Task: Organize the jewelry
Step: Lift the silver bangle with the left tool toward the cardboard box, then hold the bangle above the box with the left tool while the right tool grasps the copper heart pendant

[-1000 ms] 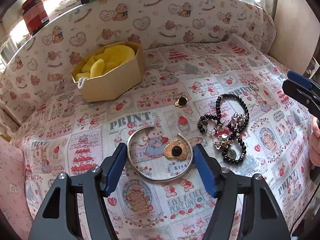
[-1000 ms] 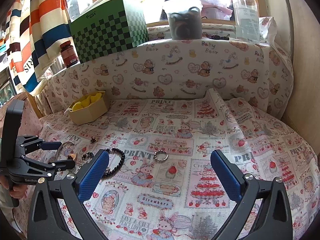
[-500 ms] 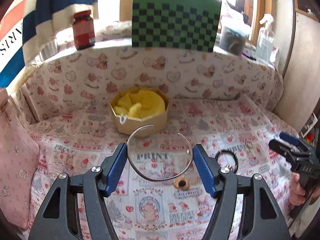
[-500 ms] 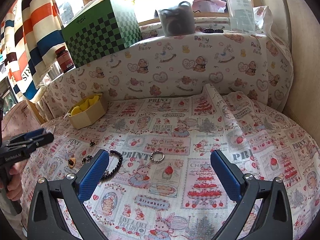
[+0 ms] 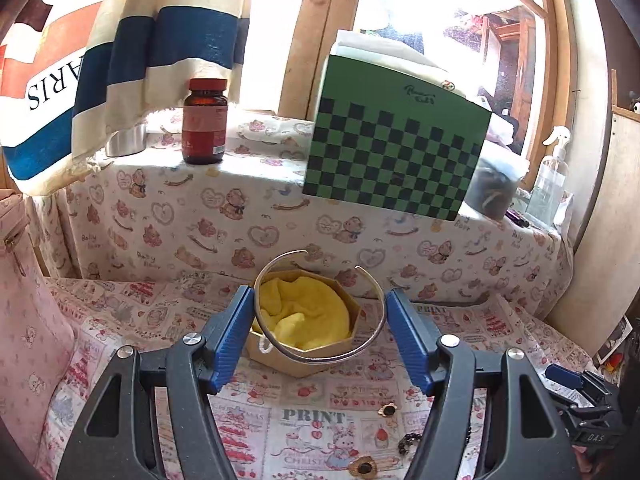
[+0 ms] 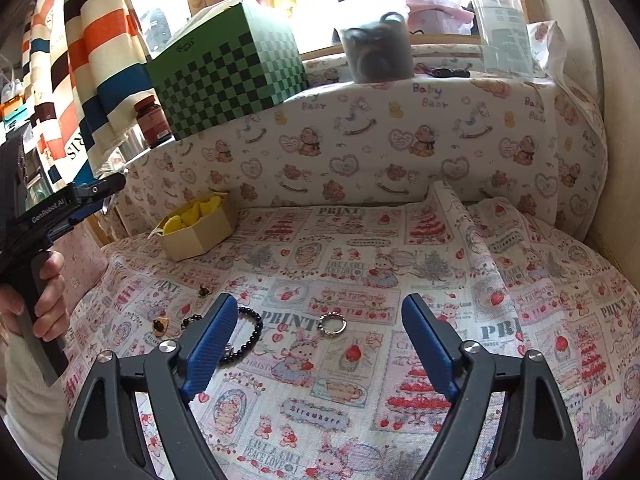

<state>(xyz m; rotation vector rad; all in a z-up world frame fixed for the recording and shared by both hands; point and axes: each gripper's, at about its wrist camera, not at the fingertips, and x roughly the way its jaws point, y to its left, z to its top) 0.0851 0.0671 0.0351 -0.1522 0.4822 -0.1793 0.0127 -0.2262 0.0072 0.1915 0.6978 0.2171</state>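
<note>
My left gripper [image 5: 320,320] is shut on a thin silver open bangle [image 5: 280,258], held level in the air in front of the octagonal cardboard box [image 5: 308,364] lined with yellow cloth. On the printed cloth below lie a small earring [image 5: 386,410], a gold flower brooch [image 5: 363,467] and black beads [image 5: 408,442]. My right gripper [image 6: 320,344] hovers low over the cloth with its jaws closing and nothing pressed between them. A small silver ring [image 6: 332,323] lies just ahead of it, and a black bead bracelet [image 6: 248,336] lies by its left finger.
A padded teddy-print wall [image 5: 240,216] backs the surface. On the ledge above stand a green checked box [image 5: 400,160], a brown bottle [image 5: 205,122] and a clear spray bottle [image 5: 548,184]. A pink bag [image 5: 24,300] stands at the left, and a hand [image 6: 48,292] grips the left tool.
The left gripper has lifted the bangle off the cloth and tipped up towards the yellow-lined box. The right gripper's fingers have drawn closer together while staying in place.
</note>
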